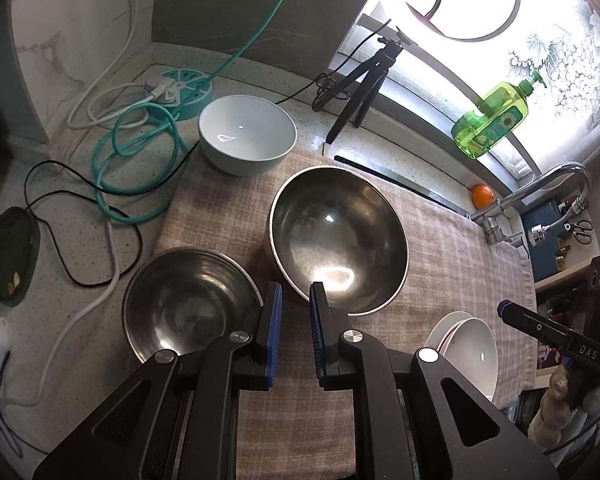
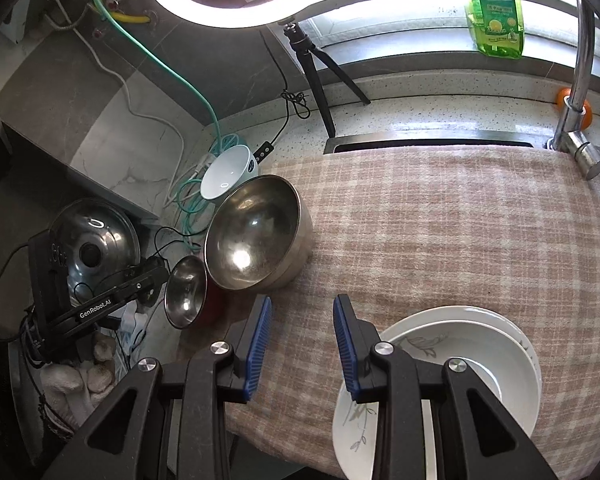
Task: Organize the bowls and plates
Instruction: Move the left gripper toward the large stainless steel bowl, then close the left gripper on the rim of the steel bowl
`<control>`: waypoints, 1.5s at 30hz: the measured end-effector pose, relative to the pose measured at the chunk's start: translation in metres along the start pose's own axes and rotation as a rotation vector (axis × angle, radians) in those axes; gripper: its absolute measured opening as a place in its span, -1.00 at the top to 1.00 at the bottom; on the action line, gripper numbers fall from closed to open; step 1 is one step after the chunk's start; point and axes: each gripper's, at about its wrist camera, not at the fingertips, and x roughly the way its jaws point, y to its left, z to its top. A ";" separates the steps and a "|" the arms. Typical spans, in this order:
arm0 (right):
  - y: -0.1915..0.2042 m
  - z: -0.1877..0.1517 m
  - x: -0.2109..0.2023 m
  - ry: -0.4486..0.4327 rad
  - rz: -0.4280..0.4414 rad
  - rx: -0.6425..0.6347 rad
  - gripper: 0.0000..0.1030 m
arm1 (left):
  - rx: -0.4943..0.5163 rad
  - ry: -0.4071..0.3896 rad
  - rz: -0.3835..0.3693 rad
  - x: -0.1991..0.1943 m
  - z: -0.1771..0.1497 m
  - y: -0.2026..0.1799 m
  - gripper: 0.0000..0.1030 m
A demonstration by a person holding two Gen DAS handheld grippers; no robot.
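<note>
The job looks partly done, as far as I can judge: the white plates [image 2: 460, 344] sit in a loose, slightly offset stack at the near right corner of the checked cloth [image 2: 460, 220], while the bowls are spread out, none nested. The big steel bowl [image 1: 336, 236] stands near the middle of the cloth, the small steel bowl [image 1: 188, 300] just beside it at the cloth's left edge, and the white bowl [image 1: 247, 134] further back at the far left corner, close to a tangle of green cable [image 1: 140, 160]. All three bowls are empty; each shows only glare on its bottom. What seems left is gathering the bowls, probably small into large, and squaring up the plates. The left gripper [image 1: 296, 300] hangs over the cloth between the two steel bowls, its blue pads [image 1: 274, 320] drawn in to a narrow gap with nothing in it. The right gripper [image 2: 302, 320] hovers at the near edge of the cloth, just left of the plates, its pads [image 2: 260, 340] a moderate way apart and also holding nothing. A green soap bottle [image 1: 492, 120] stands on the sill by the tap [image 1: 540, 196].
</note>
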 end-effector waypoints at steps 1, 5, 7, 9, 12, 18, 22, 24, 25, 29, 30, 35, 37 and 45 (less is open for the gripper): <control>0.000 0.001 0.005 0.008 0.005 0.015 0.43 | 0.007 0.017 -0.008 0.005 0.003 0.001 0.76; 0.003 0.009 0.026 0.031 0.014 0.063 0.43 | 0.001 0.045 -0.031 0.017 0.015 0.007 0.76; 0.005 0.013 0.033 0.033 0.000 0.070 0.43 | 0.003 0.046 -0.033 0.019 0.021 0.009 0.76; 0.007 0.019 0.040 0.035 -0.023 0.067 0.43 | 0.006 0.050 -0.037 0.021 0.026 0.011 0.76; 0.007 0.027 0.049 0.041 -0.039 0.078 0.43 | 0.026 0.061 -0.032 0.026 0.033 0.013 0.76; 0.006 0.041 0.065 0.046 -0.076 0.081 0.43 | 0.035 0.092 -0.027 0.041 0.047 0.019 0.76; 0.002 0.048 0.078 0.066 -0.086 0.099 0.43 | 0.028 0.122 -0.029 0.052 0.052 0.024 0.76; 0.002 0.049 0.083 0.071 -0.086 0.105 0.43 | 0.032 0.136 -0.032 0.056 0.053 0.023 0.76; 0.003 0.050 0.086 0.073 -0.090 0.104 0.43 | 0.031 0.144 -0.036 0.058 0.053 0.023 0.76; 0.006 0.053 0.093 0.077 -0.103 0.092 0.44 | 0.028 0.144 -0.026 0.062 0.055 0.025 0.76; 0.006 0.054 0.094 0.077 -0.104 0.091 0.44 | 0.028 0.143 -0.024 0.063 0.056 0.026 0.76; 0.005 0.056 0.100 0.079 -0.109 0.087 0.48 | 0.033 0.132 -0.015 0.063 0.058 0.024 0.76; 0.004 0.056 0.102 0.083 -0.106 0.091 0.53 | 0.036 0.134 -0.015 0.065 0.058 0.024 0.76; 0.008 0.058 0.109 0.094 -0.108 0.080 0.64 | 0.034 0.137 -0.011 0.069 0.056 0.026 0.76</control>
